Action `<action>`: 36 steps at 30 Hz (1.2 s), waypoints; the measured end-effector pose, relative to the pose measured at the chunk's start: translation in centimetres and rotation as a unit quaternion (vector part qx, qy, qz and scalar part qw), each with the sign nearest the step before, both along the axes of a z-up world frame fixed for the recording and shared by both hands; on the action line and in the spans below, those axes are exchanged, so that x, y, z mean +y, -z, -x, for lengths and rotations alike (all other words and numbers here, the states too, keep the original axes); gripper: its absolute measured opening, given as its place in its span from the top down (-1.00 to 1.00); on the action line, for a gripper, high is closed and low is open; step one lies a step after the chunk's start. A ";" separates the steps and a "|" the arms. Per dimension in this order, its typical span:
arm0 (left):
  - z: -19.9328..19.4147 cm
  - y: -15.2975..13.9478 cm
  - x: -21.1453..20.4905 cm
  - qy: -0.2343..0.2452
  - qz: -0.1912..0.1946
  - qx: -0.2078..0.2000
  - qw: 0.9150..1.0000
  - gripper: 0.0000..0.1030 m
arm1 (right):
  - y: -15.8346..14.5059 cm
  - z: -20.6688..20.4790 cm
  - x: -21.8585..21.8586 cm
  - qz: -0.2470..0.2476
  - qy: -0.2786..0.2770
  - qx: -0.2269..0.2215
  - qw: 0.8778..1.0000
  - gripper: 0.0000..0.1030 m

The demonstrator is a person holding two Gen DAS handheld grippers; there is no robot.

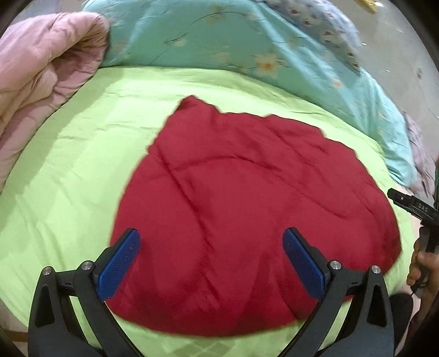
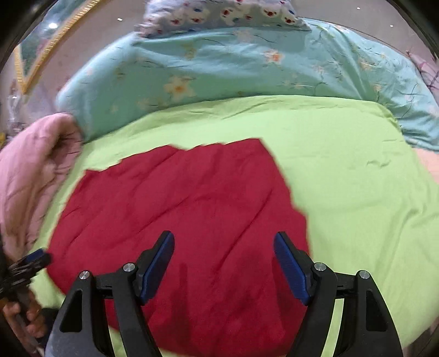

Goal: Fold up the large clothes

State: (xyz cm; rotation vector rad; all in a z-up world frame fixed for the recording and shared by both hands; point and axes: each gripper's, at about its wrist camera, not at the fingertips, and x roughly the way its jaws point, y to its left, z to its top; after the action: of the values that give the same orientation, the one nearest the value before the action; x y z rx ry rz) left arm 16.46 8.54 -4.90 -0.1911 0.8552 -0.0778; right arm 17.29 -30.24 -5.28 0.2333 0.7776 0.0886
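Observation:
A dark red garment (image 1: 241, 208) lies spread flat on the light green bed sheet (image 1: 82, 164), with a few creases. My left gripper (image 1: 211, 236) hovers over its near left part, open, with nothing between its blue pads (image 1: 120, 263). In the right wrist view the same red garment (image 2: 178, 208) fills the lower middle, and my right gripper (image 2: 223, 241) hangs open above its near right part, gripping nothing. The right gripper's black body (image 1: 414, 206) shows at the left view's right edge, held by a hand (image 1: 422, 266). The left gripper (image 2: 33, 261) shows at the other view's left edge.
A folded pink quilt (image 1: 35, 82) lies at the left of the bed. A turquoise flowered quilt (image 1: 247, 41) is heaped along the far side, with a pale floral pillow (image 2: 219, 13) on it. Bare green sheet (image 2: 356, 178) stretches to the right of the garment.

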 end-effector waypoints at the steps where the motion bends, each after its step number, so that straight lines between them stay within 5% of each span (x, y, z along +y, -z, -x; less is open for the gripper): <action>1: -1.2 0.5 0.5 -0.006 0.000 0.012 1.000 -1.00 | 0.4 -1.2 -0.4 -0.005 0.006 0.011 1.000 -0.48; 5: -3.6 2.0 0.8 -0.024 -0.009 0.033 0.999 -1.00 | 3.4 -6.7 -1.5 -0.006 0.008 0.076 0.997 -0.51; 6: -4.3 2.2 0.8 -0.026 -0.010 0.036 0.999 -1.00 | 4.0 -7.4 -1.6 -0.024 -0.004 0.078 0.997 -0.39; 10: -5.9 2.5 0.1 -0.035 -0.022 0.041 0.998 -1.00 | 3.5 -7.9 -2.1 -0.026 0.004 0.061 0.998 0.65; 12: -6.8 2.6 -0.3 -0.038 -0.034 0.042 0.998 -1.00 | 2.8 -7.6 -2.4 -0.026 0.015 0.039 0.999 0.75; 17: -8.6 4.0 -0.2 -0.048 -0.047 0.064 0.996 -1.00 | 5.1 -8.9 -1.6 0.000 0.026 0.061 0.998 0.72; 19: -8.8 3.9 -0.1 -0.049 -0.051 0.068 0.995 -1.00 | 4.5 -8.6 -2.0 0.000 0.039 0.056 0.998 0.52; 23: -8.6 4.1 0.1 -0.047 -0.053 0.065 0.995 -1.00 | 0.9 -4.3 -1.7 0.010 0.055 -0.008 0.998 0.44; 26: -8.6 4.1 0.1 -0.047 -0.054 0.064 0.995 -1.00 | -0.3 -0.8 0.0 0.009 0.025 -0.041 0.999 0.11; 31: -8.8 4.2 0.0 -0.047 -0.056 0.064 0.995 -1.00 | 2.9 -0.8 2.3 0.043 -0.018 0.000 0.999 0.13; 36: -8.4 3.9 -0.1 -0.048 -0.066 0.063 0.995 -1.00 | 3.7 -1.8 1.5 0.021 -0.004 0.003 1.000 0.12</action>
State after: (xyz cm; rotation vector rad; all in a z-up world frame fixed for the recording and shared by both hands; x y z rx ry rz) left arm 24.85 8.41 -8.81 -0.1142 0.9730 0.0816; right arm 19.09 -28.76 -9.00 0.1913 0.7858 0.0799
